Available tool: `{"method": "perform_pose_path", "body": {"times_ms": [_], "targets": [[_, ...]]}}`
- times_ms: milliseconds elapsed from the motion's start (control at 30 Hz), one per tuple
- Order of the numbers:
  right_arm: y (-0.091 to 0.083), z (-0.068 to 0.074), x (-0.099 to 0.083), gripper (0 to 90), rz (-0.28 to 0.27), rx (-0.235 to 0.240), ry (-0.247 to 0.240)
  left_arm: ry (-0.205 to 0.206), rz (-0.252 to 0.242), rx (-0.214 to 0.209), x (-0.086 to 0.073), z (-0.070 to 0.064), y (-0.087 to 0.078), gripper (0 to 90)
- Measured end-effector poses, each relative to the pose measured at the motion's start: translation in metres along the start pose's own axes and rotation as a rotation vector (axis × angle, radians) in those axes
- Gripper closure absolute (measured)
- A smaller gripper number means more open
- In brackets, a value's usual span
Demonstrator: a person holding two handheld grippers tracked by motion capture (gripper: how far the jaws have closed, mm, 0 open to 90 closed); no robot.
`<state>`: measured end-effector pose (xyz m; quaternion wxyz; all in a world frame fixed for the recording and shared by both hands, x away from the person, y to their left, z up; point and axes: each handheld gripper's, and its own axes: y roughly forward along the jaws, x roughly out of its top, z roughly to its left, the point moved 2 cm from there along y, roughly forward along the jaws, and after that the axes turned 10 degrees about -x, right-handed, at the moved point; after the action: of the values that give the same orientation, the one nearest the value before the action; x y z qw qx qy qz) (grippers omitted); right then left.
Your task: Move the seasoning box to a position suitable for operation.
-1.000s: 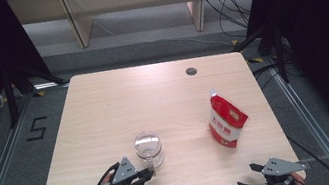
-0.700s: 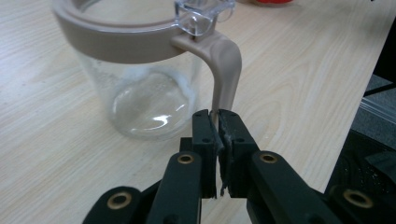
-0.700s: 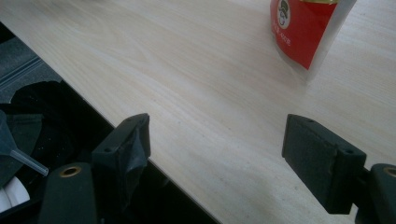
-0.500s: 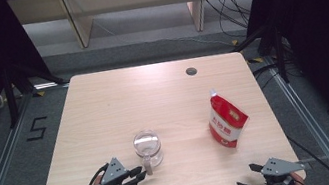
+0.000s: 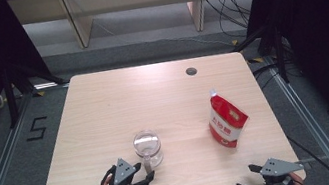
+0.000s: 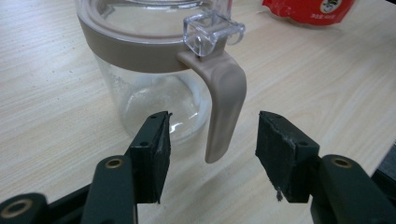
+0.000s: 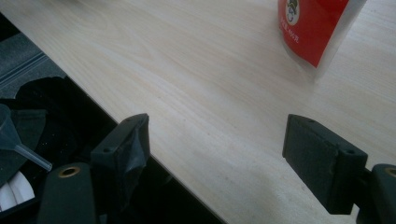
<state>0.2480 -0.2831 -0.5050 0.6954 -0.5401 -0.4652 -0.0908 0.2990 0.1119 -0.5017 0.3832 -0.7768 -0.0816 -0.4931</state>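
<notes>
Jar: a clear glass jar (image 5: 148, 148) with a taupe collar and a clear lid is standing upright on the table (image 5: 105, 112), toward the near edge and left of centre.

Handle: the taupe handle (image 6: 225, 105) is hanging down the jar's side, its long axis vertical, and is facing the person's left hand.

Left gripper: the left gripper (image 6: 212, 140) is lying just in front of the jar, pointing at it, and is the nearer of the 2 by far.

Left jaws: they are standing released, wide enough to take the handle; the handle's lower end is showing in the gap between the 2 pads, touching neither as far as I can tell.

Right gripper: the right gripper (image 7: 217, 149) is hovering at the table's near right edge, jaws spread wide and grasping nothing.

Pouch: a red and white pouch (image 5: 227, 121) is standing well to the right of the jar, apart from both grippers.

Likely next move: the left jaws look lined up to close across the handle.
</notes>
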Motion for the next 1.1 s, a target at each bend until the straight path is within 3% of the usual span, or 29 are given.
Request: {"method": "perform_pose_path", "body": {"times_ms": [133,167,300,367,400,600,633,800,967,1100], "targets": [[0.001,-0.002,0.0,23.8,-0.001,0.0,-0.017,-0.005,-0.006,0.034,0.0,-0.001,0.005,44.8],[-0.001,0.001,-0.001,23.7,0.014,0.003,0.016,0.006,-0.003,0.053,-0.001,0.0,0.006,45.1],[0.001,0.0,0.0,23.7,0.0,0.0,-0.005,0.009,-0.012,0.077,-0.002,0.003,0.007,46.7],[0.001,-0.001,0.0,23.7,-0.002,-0.01,-0.017,0.016,-0.019,0.079,-0.003,0.004,0.006,50.0],[0.001,0.002,-0.001,23.6,0.006,0.005,0.014,0.018,-0.016,0.084,-0.003,0.006,0.005,50.9],[0.001,-0.001,0.0,23.6,-0.001,-0.006,-0.016,0.007,-0.037,0.118,-0.001,0.015,0.001,59.2],[0.001,-0.001,0.0,23.6,-0.001,-0.004,-0.016,0.025,-0.03,0.123,0.001,0.017,0.0,61.0],[0.0,0.001,0.0,23.6,0.01,-0.004,0.009,0.055,-0.04,0.12,0.007,0.021,0.003,71.5],[0.0,0.0,0.0,23.7,0.01,0.006,0.002,0.073,-0.027,0.1,0.007,0.024,0.001,72.2],[0.001,0.001,0.0,23.8,0.002,0.006,0.001,0.062,-0.022,0.07,0.008,0.028,-0.001,72.3]]}}
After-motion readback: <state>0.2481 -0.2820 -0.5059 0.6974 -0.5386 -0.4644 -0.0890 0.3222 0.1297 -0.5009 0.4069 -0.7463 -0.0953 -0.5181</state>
